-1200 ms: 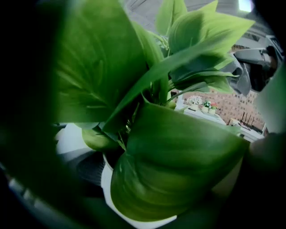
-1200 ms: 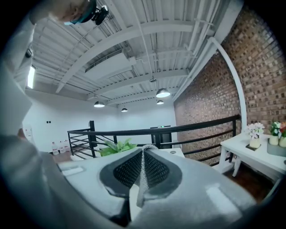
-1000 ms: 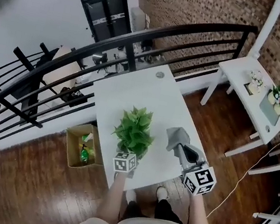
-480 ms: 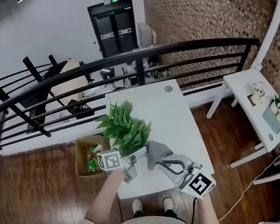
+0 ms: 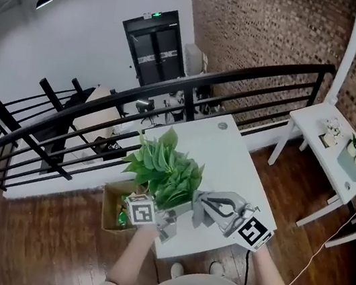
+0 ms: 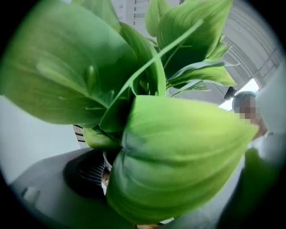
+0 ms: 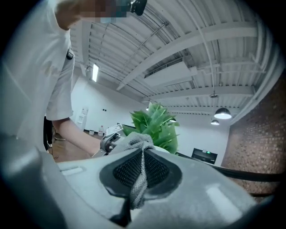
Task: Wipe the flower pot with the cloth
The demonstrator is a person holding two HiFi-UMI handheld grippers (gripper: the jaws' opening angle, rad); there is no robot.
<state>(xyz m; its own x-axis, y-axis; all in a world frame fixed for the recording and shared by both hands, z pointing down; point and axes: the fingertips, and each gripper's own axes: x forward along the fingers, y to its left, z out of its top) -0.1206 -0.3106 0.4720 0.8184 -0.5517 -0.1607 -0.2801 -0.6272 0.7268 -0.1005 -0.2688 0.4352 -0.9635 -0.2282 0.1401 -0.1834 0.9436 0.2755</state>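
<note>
A leafy green plant [image 5: 163, 168] hangs over the near edge of the white table [image 5: 230, 154], and its leaves [image 6: 178, 156] fill the left gripper view. The flower pot [image 5: 178, 208] is mostly hidden under them. My left gripper [image 5: 165, 222] grips the pot from the near left; its jaws are largely covered by leaves. My right gripper [image 5: 216, 206] is shut on a grey cloth [image 5: 200, 204], which it holds against the pot's right side. In the right gripper view the cloth [image 7: 134, 142] is pinched between the jaws, with the plant [image 7: 156, 123] just beyond it.
A cardboard box [image 5: 116, 197] with green items stands on the wooden floor left of the table. A black railing [image 5: 172, 96] runs behind the table. A white side table [image 5: 331, 142] with flowers stands at the right by the brick wall.
The plant has been lifted off the table and now hangs higher, near the table's front edge. The right gripper has carried the cloth left, up to the pot.
</note>
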